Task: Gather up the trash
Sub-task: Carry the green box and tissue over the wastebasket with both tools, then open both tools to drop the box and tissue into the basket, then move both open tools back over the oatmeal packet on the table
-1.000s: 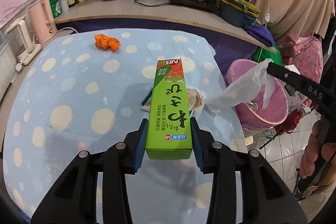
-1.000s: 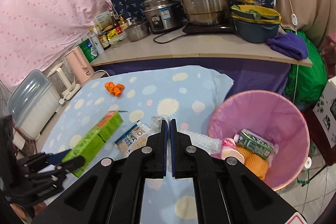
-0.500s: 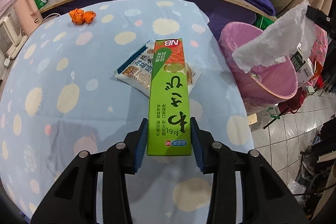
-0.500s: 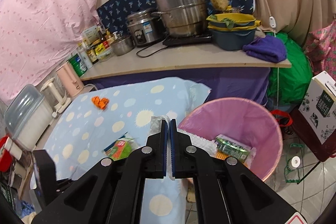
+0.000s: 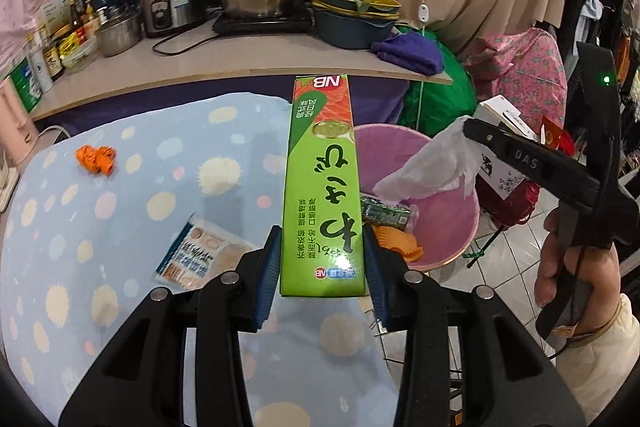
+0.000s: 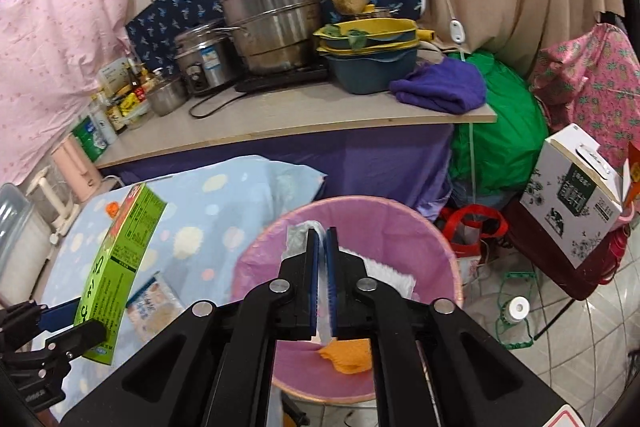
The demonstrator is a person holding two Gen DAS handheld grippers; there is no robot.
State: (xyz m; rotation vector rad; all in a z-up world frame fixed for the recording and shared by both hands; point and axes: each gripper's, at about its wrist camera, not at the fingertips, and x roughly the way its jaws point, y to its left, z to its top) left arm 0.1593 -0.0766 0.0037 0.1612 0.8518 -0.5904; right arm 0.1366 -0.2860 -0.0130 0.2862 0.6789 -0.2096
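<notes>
My left gripper [image 5: 322, 263] is shut on a long green box [image 5: 322, 183], held in the air over the table's right edge and pointing toward the pink trash bin [image 5: 452, 227]. The box also shows in the right wrist view [image 6: 120, 267]. My right gripper [image 6: 322, 263] is shut on a white plastic wrapper [image 5: 432, 167] and holds it over the bin [image 6: 400, 227]. The bin holds a green packet [image 5: 384, 213] and orange trash [image 6: 348, 355]. A flat snack packet [image 5: 200, 255] and a crumpled orange wrapper [image 5: 96, 159] lie on the blue spotted tablecloth [image 5: 100, 227].
A counter [image 5: 220, 67] behind the table carries steel pots, bowls, bottles and a purple cloth [image 5: 408, 51]. A green bag [image 6: 500, 131] and a white carton [image 6: 576, 187] stand on the tiled floor right of the bin.
My left gripper has lifted the green box and swung it toward the bin. My right gripper has carried the white wrapper from the table's edge to over the bin.
</notes>
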